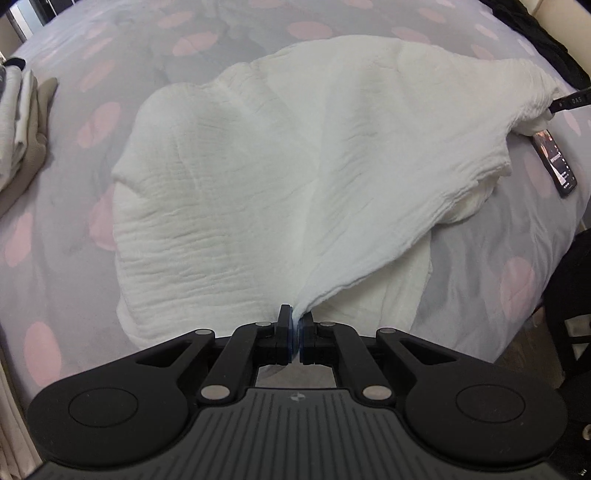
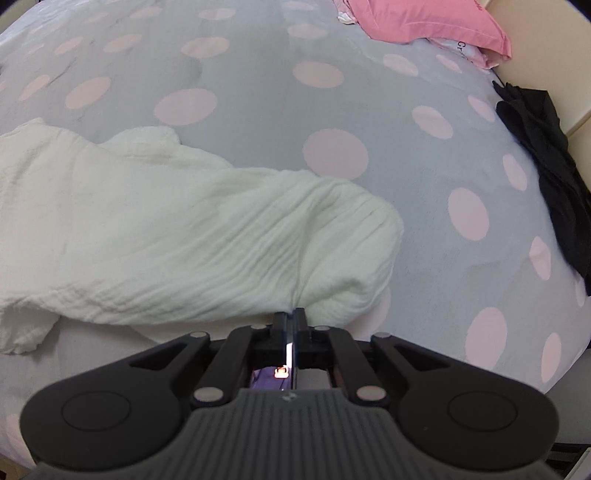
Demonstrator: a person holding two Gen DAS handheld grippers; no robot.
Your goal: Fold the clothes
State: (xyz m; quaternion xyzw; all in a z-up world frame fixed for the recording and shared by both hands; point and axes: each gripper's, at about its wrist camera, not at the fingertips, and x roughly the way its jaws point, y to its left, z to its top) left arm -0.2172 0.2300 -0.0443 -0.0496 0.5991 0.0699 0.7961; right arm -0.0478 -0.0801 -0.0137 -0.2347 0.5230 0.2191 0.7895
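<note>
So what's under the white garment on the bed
The white garment lies on the grey bedspread with pink dots. At its right corner it partly covers a phone, whose lit screen sticks out. Anything else beneath the cloth is hidden.

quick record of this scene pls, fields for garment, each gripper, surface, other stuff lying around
garment: white crinkled cloth, spread on the bed, partly folded over
left gripper: shut on a pinch of the cloth's near edge
right gripper: shut on the cloth's edge
surface: grey bedspread with pink dots
other items: phone, folded pile, pink pillow, black garment
</note>
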